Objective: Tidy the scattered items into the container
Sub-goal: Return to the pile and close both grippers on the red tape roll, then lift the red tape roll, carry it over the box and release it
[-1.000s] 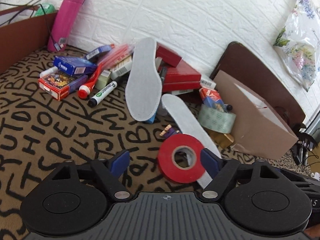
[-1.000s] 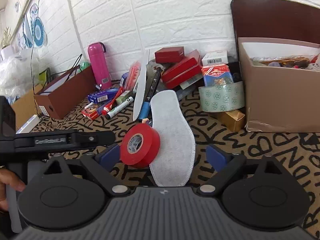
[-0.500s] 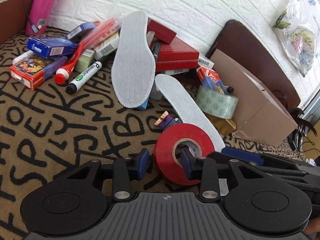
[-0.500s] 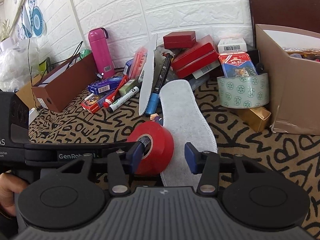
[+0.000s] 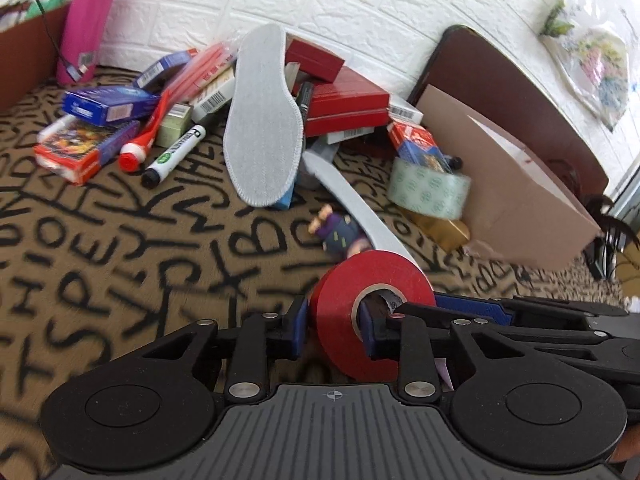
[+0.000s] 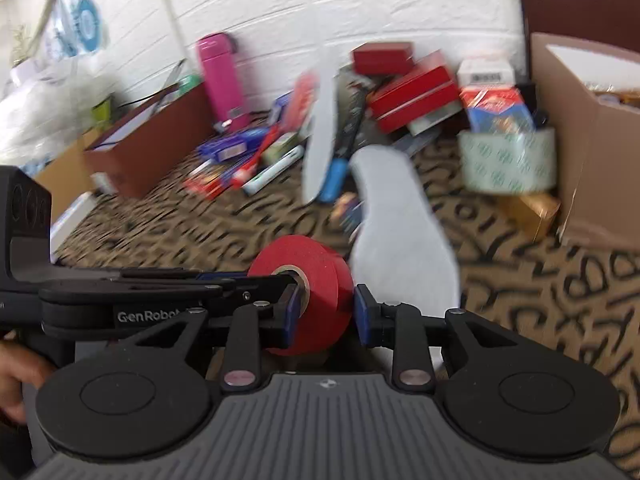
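I had both tools on the red tape roll (image 5: 370,308), which stood on edge on the lettered carpet (image 5: 120,248) at the near side of the clutter, well short of the cardboard box (image 5: 508,200) on the right.

My left gripper (image 5: 334,334) was closing with one blue pad on the roll's outer face and the other poked into its core, so it pinched one wall of the ring. My right gripper (image 6: 322,314) was closing too, its pads set against the two flat faces of the same roll, clamping it across its width. In the right wrist view the left tool's finger reached in from the left into the core.

To do this step well, I judged that one grip should carry and the other let go: two clamps on one small ring could twist it loose. The hold across the faces looked the surer one.

The white insole (image 6: 400,236) lay just beside the roll, partly behind it, and a small toy figure (image 5: 338,230) sat just beyond, so I meant to lift straight up before swinging right toward the box, keeping clear of the patterned tape roll (image 5: 428,190) in front of it.
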{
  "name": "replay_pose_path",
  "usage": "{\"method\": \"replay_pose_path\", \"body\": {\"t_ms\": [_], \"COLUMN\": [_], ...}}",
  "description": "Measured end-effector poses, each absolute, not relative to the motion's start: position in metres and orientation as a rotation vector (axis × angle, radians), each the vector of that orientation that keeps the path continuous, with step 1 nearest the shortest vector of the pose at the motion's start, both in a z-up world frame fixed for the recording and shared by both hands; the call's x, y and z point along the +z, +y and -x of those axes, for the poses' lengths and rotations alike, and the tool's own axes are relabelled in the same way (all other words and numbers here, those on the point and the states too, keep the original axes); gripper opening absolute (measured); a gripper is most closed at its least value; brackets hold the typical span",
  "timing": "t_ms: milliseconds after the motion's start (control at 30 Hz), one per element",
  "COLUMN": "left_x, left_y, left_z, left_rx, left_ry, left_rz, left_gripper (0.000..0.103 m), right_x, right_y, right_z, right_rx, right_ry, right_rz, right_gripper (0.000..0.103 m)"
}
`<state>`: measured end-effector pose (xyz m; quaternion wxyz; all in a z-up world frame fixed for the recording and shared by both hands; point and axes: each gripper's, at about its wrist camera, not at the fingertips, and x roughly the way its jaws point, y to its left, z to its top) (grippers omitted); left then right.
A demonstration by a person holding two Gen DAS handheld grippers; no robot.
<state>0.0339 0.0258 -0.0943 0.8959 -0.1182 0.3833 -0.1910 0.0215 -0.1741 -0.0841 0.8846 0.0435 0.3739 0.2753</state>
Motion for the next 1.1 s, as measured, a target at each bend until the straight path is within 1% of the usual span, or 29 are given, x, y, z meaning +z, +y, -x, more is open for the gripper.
{"method": "replay_pose_path", "body": {"t_ms": [67, 100, 133, 167, 200, 267, 433, 633, 767, 800, 833, 967, 1000, 1067, 1100], "left_x": [-0.091, -0.093, -0.097, -0.100, -0.103, -0.107, -0.104, -0.104, -0.106, -0.106, -0.105, -0.106, -0.107, -0.107, -0.107], "left_y": [0.027, 0.027, 0.028, 0.028, 0.030, 0.033, 0.036, 0.031, 0.032, 0.031, 0.030, 0.026, 0.026, 0.024, 0.024], "left_z": [-0.010, 0.001, 0.010, 0.019, 0.025, 0.031, 0.027, 0.030, 0.030, 0.030, 0.030, 0.029, 0.029, 0.029, 0.029], "left_rx": [-0.396, -0.398, -0.401, -0.404, -0.407, -0.391, -0.376, -0.417, -0.427, -0.422, -0.418, -0.409, -0.408, -0.409, -0.407], "left_ry": [0.811, 0.830, 0.852, 0.864, 0.870, 0.878, 0.871, 0.894, 0.896, 0.895, 0.893, 0.884, 0.880, 0.877, 0.879], "left_rz": [0.213, 0.198, 0.193, 0.198, 0.212, 0.243, 0.269, 0.201, 0.191, 0.178, 0.166, 0.143, 0.144, 0.135, 0.129], "left_gripper": [0.031, 0.036, 0.044, 0.041, 0.042, 0.049, 0.052, 0.049, 0.048, 0.034, 0.033, 0.032, 0.037, 0.037, 0.033], "right_x": [-0.085, -0.088, -0.092, -0.096, -0.099, -0.104, -0.103, -0.109, -0.112, -0.112, -0.112, -0.114, -0.114, -0.115, -0.115], "right_y": [-0.178, -0.180, -0.180, -0.181, -0.181, -0.183, -0.187, -0.183, -0.183, -0.183, -0.183, -0.184, -0.184, -0.185, -0.185], "right_z": [-0.005, 0.003, 0.010, 0.017, 0.022, 0.026, 0.024, 0.022, 0.025, 0.025, 0.026, 0.026, 0.026, 0.025, 0.025], "right_rx": [0.611, 0.622, 0.629, 0.632, 0.630, 0.621, 0.605, 0.615, 0.613, 0.613, 0.613, 0.608, 0.609, 0.610, 0.610], "right_ry": [0.810, 0.829, 0.843, 0.850, 0.857, 0.867, 0.861, 0.879, 0.874, 0.874, 0.872, 0.874, 0.877, 0.881, 0.882], "right_rz": [-0.110, -0.122, -0.129, -0.132, -0.139, -0.174, -0.196, -0.193, -0.206, -0.206, -0.202, -0.207, -0.213, -0.217, -0.219], "right_gripper": [0.033, 0.032, 0.032, 0.032, 0.032, 0.034, 0.035, 0.034, 0.034, 0.033, 0.033, 0.033, 0.033, 0.033, 0.033]}}
